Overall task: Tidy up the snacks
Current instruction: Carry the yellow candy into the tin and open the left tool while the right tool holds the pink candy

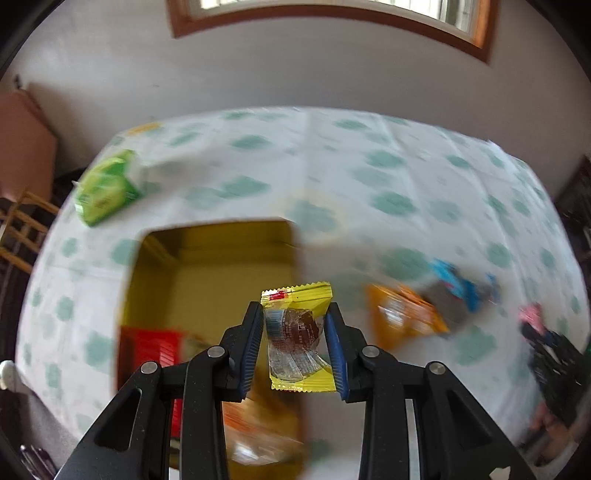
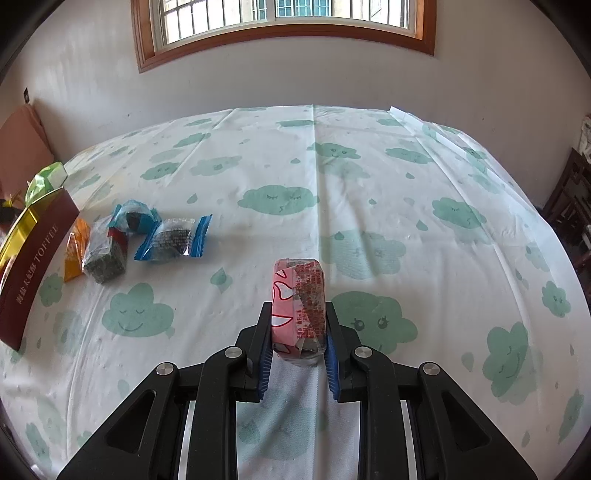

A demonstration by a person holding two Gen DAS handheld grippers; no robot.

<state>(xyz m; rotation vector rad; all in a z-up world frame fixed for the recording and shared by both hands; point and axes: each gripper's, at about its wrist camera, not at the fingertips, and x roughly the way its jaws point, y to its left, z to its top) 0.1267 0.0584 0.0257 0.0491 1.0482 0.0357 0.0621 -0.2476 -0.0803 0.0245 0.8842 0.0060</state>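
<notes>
Left wrist view: my left gripper (image 1: 295, 332) is clenched on a yellow-edged snack packet (image 1: 297, 338), its clear middle showing a dark brown piece inside. The blue pads press both sides of the wrapper, and the packet hangs in the air above the open box (image 1: 207, 266), whose inside is shiny gold. Taking that box as my landmark: a red packet (image 1: 155, 350) lies inside it at the near left corner, and an orange-toned wrapper (image 1: 258, 432) lies in it closer to me, too blurred to read. Beyond the box, off its far left corner, a green packet (image 1: 107, 186) rests on the cloud-print tablecloth (image 1: 406, 166). To the right of the box an orange packet (image 1: 406, 317) lies on the cloth, with a blue-ended packet (image 1: 458, 284) just past it. This whole picture is smeared.

Right wrist view: my right gripper (image 2: 297, 343) grips a pink wrapped snack (image 2: 299, 306), printed red and white, standing on end between the pads, its far end reaching over the cloth. Here the box shows its maroon outer wall at the left edge of the table. Just right of it sit the orange packet, a clear-wrapped dark block (image 2: 105, 254) and two blue-ended packets (image 2: 173, 240). The pink snack is well apart from the box, near the table's middle. A window (image 2: 284, 14) sits in the wall behind the table.
</notes>
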